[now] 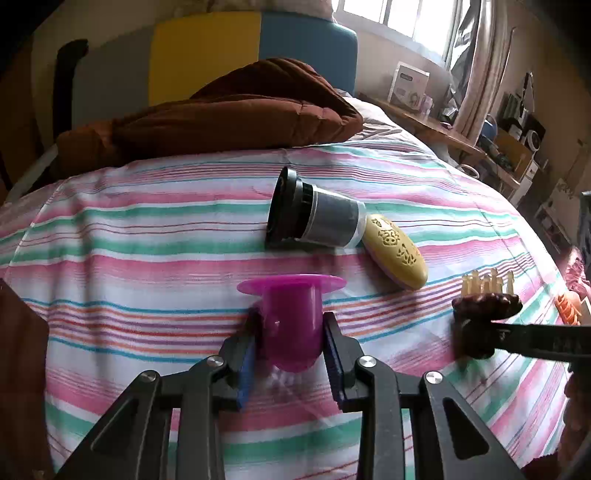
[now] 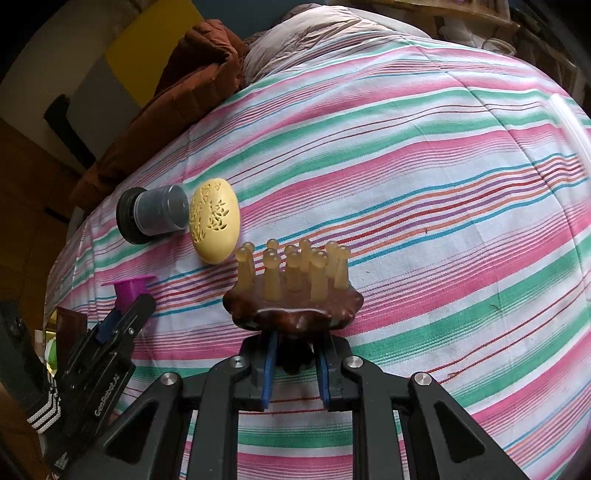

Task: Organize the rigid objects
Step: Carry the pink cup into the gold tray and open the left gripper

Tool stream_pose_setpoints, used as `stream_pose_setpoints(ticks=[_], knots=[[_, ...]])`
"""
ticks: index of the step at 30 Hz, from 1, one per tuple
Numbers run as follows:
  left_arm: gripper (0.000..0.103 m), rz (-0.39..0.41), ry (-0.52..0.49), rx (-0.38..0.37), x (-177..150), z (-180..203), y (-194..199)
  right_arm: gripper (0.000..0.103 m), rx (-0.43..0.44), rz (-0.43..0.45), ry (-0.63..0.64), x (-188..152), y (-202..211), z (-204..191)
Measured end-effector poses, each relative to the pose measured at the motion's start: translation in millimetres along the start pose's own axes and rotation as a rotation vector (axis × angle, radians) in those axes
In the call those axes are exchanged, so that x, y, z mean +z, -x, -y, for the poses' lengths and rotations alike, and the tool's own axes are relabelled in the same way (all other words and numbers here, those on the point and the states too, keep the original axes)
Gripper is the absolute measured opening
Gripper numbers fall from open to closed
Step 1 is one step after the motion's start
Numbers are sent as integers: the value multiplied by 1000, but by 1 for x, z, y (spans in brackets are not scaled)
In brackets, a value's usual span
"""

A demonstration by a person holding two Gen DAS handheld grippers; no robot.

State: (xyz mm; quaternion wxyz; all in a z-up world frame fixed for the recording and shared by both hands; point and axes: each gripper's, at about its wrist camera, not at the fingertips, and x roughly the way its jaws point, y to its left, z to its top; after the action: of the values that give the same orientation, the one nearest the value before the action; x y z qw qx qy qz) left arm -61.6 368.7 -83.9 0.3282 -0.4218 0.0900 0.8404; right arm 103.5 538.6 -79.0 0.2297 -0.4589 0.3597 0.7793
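Striped bedspread (image 1: 147,236) — purple cup (image 1: 291,325) between left hand-held gripper (image 1: 291,328) pads

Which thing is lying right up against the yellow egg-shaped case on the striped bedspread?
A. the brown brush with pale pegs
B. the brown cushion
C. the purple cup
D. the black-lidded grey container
D: the black-lidded grey container lies on its side with its base touching the yellow egg-shaped case; the other things sit apart from the case.

Location: domestic bedroom.
Striped bedsheet (image 1: 184,236) underfoot; brown quilt (image 1: 229,114) at 12 o'clock, window (image 1: 402,18) at 1 o'clock.
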Motion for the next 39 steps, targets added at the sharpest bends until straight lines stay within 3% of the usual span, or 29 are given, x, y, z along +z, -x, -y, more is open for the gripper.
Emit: stream_pose_setpoints(ticks=[11,22,32,39], knots=[[32,9,-47,10,-22,3,17,19,-45,9,71,-1,0,-5],[31,-1,-21,-12,-42,-3,38,19,-71,24,102,1,-5,-11],[31,-39,31,-111,-69,-6,66,17,-86,34,136,-1,0,-12],[31,-26,20,-160,-77,-10,97,15,-39,32,112,-3,2,-10]])
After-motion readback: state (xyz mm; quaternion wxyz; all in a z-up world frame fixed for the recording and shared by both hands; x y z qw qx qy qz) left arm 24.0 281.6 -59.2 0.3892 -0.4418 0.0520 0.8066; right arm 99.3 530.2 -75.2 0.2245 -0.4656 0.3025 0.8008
